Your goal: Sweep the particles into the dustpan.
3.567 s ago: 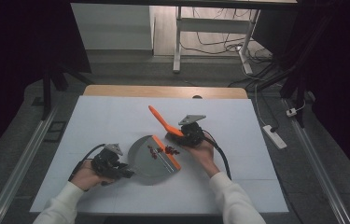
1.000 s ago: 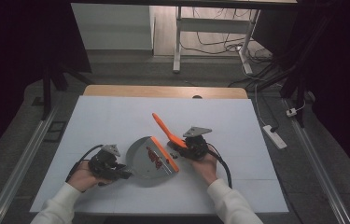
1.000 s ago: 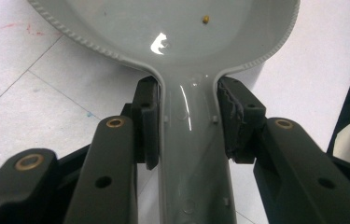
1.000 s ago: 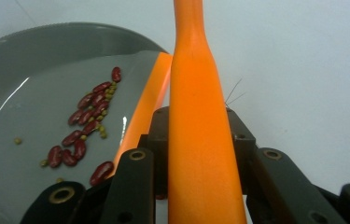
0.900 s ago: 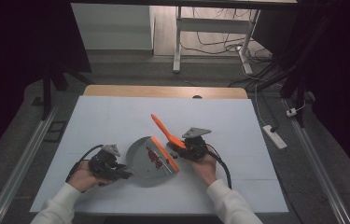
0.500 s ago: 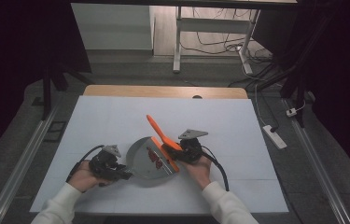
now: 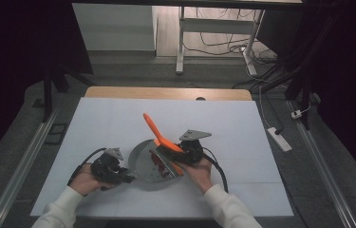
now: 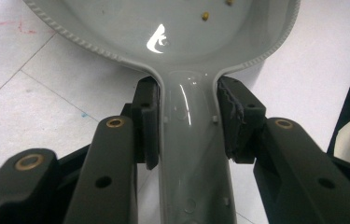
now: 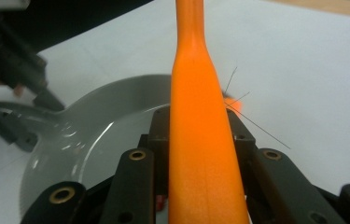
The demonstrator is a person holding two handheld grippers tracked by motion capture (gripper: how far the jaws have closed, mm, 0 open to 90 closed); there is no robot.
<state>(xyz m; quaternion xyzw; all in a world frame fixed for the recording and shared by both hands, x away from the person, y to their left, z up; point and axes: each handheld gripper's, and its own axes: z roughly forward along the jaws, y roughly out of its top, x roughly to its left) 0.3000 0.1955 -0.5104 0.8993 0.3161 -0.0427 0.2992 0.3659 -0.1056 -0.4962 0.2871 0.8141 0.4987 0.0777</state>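
Note:
A grey dustpan (image 7: 143, 161) lies on the white table, and my left gripper (image 7: 124, 175) is shut on its handle (image 8: 189, 140) from the left. The pads (image 8: 148, 119) press both sides of the handle where it meets the pan (image 8: 163, 28). A few small crumbs (image 8: 204, 16) lie in the pan. My right gripper (image 7: 178, 153) is shut on an orange brush (image 7: 154, 129), whose handle (image 9: 198, 116) slants up and away to the left. The brush head sits over the pan's right side, near some red bits (image 7: 159, 164). Thin dark bristles (image 9: 245, 119) stick out beside the right jaw.
The white table top (image 7: 242, 128) stretches wide to the right and far side, with a wooden edge (image 7: 166, 92) at the back. A white power strip (image 7: 280, 138) lies off the table's right edge. A desk frame (image 7: 181, 42) and cables stand on the floor beyond.
My right gripper has shifted a little left and nearer the person, carrying the orange brush over the dustpan. The left gripper and the pan have stayed put.

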